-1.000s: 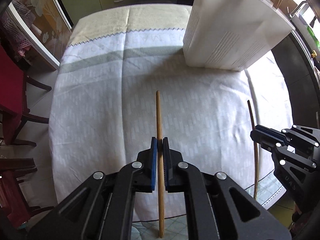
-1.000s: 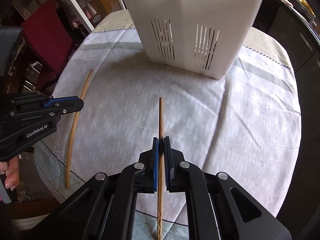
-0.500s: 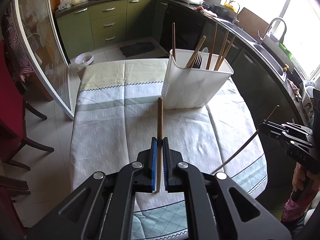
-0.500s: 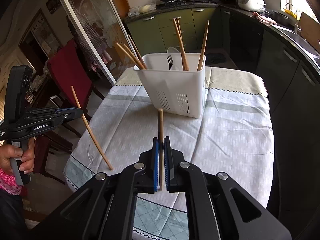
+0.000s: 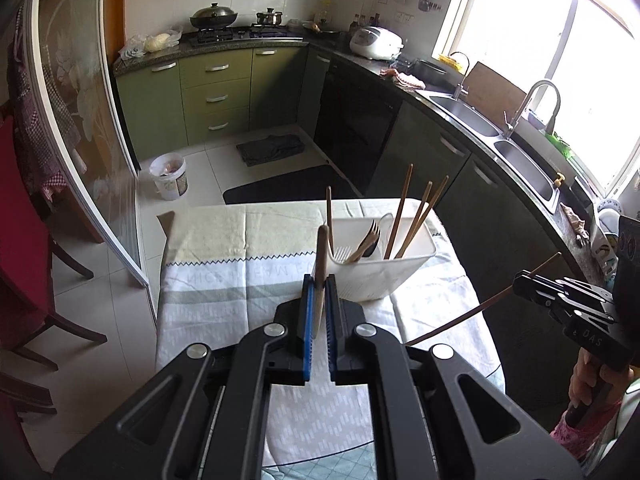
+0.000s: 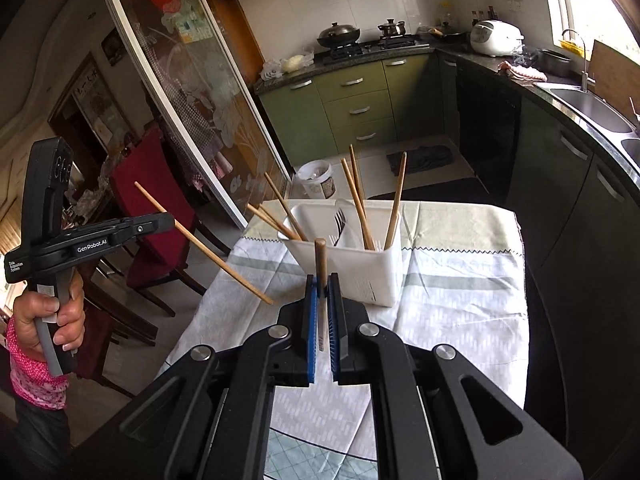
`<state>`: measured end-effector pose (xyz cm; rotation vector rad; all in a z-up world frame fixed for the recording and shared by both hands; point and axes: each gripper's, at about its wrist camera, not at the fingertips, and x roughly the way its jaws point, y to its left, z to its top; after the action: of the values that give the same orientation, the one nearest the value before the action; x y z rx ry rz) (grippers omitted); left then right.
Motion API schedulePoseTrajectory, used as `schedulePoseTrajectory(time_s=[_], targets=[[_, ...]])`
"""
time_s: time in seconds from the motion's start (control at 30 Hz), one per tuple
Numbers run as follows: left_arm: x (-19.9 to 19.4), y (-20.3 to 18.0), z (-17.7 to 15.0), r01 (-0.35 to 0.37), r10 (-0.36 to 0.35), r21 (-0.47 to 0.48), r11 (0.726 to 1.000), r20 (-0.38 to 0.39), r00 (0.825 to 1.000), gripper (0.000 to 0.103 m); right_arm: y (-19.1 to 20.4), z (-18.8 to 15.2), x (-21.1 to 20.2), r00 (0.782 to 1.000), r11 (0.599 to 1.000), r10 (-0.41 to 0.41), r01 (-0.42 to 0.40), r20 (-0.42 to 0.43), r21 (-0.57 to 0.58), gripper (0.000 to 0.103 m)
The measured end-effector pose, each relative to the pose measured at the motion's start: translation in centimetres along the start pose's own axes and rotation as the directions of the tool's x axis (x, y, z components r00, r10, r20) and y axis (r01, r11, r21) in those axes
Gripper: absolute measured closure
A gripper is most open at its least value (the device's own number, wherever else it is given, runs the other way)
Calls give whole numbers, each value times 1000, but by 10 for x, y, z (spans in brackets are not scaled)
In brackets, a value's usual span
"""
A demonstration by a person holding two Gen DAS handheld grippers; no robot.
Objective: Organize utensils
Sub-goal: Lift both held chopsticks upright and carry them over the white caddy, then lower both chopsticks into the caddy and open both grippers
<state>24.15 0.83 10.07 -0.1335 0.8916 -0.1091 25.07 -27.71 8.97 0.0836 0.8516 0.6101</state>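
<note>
My left gripper (image 5: 319, 285) is shut on a wooden chopstick (image 5: 321, 254), held in the air above the table and pointing at the white utensil holder (image 5: 386, 276). My right gripper (image 6: 321, 285) is shut on a second chopstick (image 6: 320, 260), likewise raised and aimed at the holder (image 6: 360, 280). The holder stands at the far part of the table with several chopsticks and forks (image 5: 370, 236) upright in it. Each gripper shows in the other's view: the right gripper (image 5: 520, 280) with its stick (image 5: 468, 316), the left gripper (image 6: 170, 222) with its stick (image 6: 212, 254).
The table (image 5: 224, 304) wears a white and grey cloth. Red chairs (image 6: 160, 216) and a glass sliding door (image 5: 72, 128) stand on the left. Dark kitchen counters with a sink (image 5: 516, 152) run along the right. A person's hand (image 6: 52, 316) grips the left handle.
Both grippers have risen from the tabletop, lifting their chopsticks off the cloth. The views have tilted up, so the holder's open top and the kitchen now show.
</note>
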Motion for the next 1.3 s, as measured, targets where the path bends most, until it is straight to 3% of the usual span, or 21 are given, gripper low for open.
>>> schedulePoseTrajectory(time_s=[0.63, 0.8, 1.07, 1.3], targets=[[-48, -23, 86, -22, 20, 17, 1000, 124, 992, 98, -14, 76, -68, 989, 999, 7, -12, 145, 35, 97], [-36, -26, 97, -9, 7, 11, 1000, 133, 991, 98, -28, 91, -69, 987, 998, -22, 12, 162, 67, 97], [2, -23, 100, 27, -26, -14, 1000, 81, 996, 98, -53, 106, -48, 987, 994, -43, 26, 152, 110, 97], [40, -26, 94, 21, -21, -2, 1000, 17, 1000, 98, -55, 110, -4, 994, 994, -76, 69, 81, 82, 97]])
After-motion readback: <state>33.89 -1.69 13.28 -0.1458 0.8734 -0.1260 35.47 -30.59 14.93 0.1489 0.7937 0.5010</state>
